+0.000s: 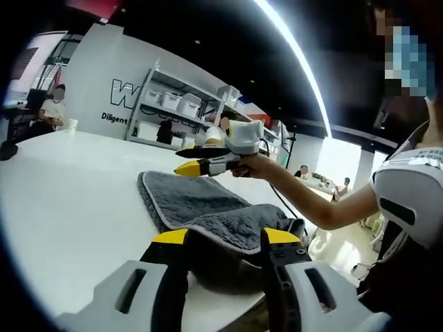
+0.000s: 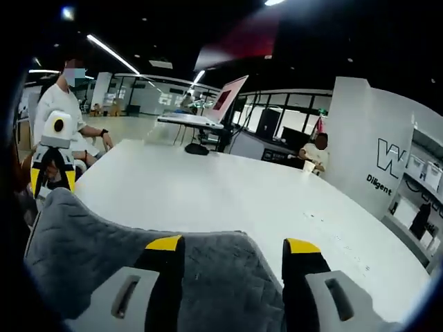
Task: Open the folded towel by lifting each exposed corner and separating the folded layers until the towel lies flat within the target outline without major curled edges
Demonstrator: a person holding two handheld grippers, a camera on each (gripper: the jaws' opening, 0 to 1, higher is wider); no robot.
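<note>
We judge the job half done: the grey towel [image 1: 201, 207] on the white table [image 1: 69, 200] lies mostly spread, but its near edge is bunched between the left gripper's [image 1: 225, 237] spread jaws, while the right gripper [image 2: 233, 244] hangs wide open above the towel's far end.

The left gripper [image 1: 225, 238] has its yellow-tipped jaws spread apart right at the near fold of the grey towel [image 1: 201, 207] on the white table [image 1: 69, 200]. The right gripper [image 1: 181, 160], held in a hand [image 1: 255, 166], hovers over the towel's far edge with its jaws nearly together, nothing visibly between them.
</note>
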